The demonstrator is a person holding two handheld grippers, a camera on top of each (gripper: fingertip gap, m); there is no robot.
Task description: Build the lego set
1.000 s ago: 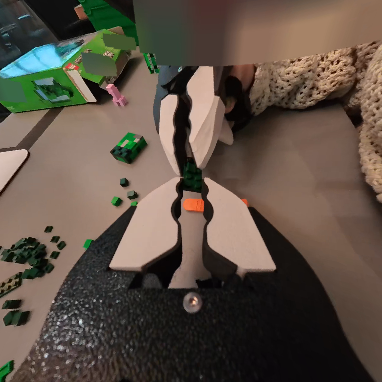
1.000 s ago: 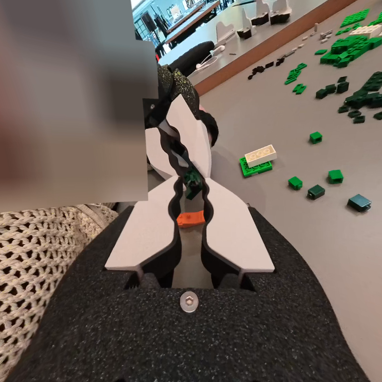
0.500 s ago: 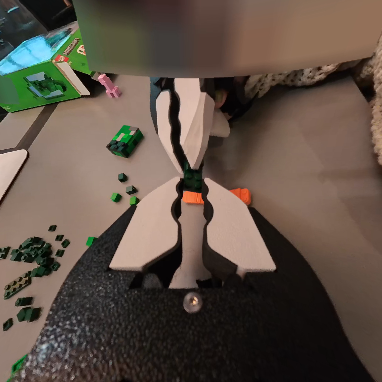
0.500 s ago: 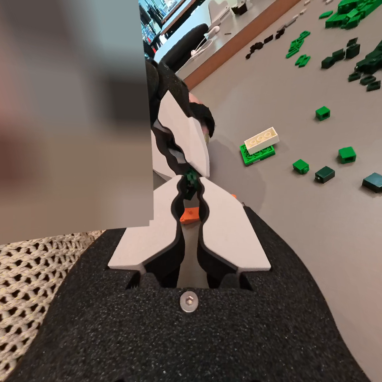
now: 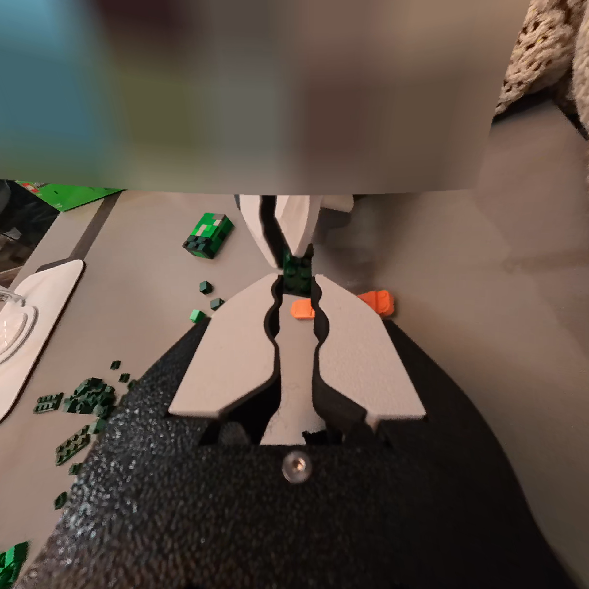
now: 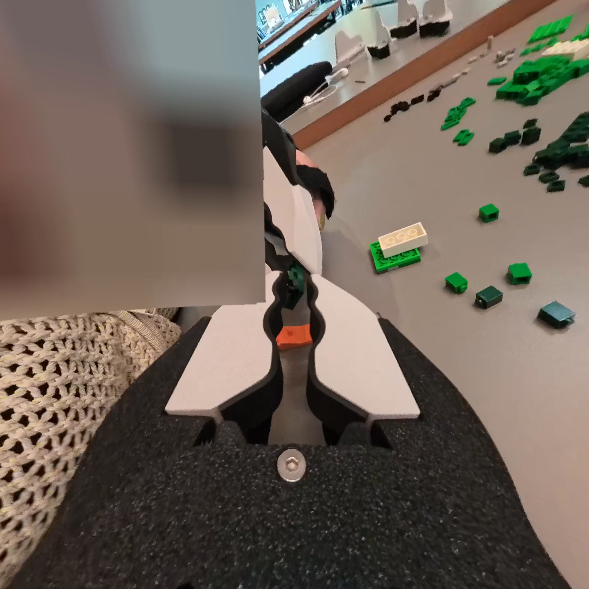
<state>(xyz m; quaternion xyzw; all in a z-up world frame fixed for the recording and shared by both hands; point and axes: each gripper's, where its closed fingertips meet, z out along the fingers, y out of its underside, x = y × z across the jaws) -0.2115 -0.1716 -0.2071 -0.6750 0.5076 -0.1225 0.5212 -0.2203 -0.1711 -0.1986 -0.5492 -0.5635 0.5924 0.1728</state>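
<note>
Grey table (image 5: 478,318) fills both views, largest thing in frame. Cream knit sleeve (image 6: 63,382) takes the lower left of the right wrist view, and shows again at the upper right corner of the left wrist view. White mat (image 5: 41,318) at the left edge of the left view, something clear and glassy on it, can't tell what.

My left gripper (image 5: 296,280) sits frame centre, fingers (image 5: 242,344) nearly together, pinching a dark green lego piece (image 5: 298,274) at the tips. My right gripper (image 6: 294,282) is also frame centre in its own view, fingers (image 6: 357,350) narrowed onto the same piece, which looks edge-on and small there; grip looks firm but the contact is partly hidden. Each gripper meets the other tip to tip, the piece between, just above the table.

Orange tool (image 5: 376,301) lies on the table right behind my left fingertips, partly hidden by the right finger; in the right view it shows in the gap between my fingers.

Green block build (image 5: 208,236) upper centre-left of the left view, apart from the grippers. Dark green pile (image 5: 89,398) at lower left, loose bits near it. Green box edge (image 5: 70,197) at upper left, mostly covered.

Right view: white brick (image 6: 403,239) resting on a green plate (image 6: 395,256), right of centre. Loose green bricks (image 6: 455,282) just below those. Bigger green heap (image 6: 541,79) upper right.
</note>
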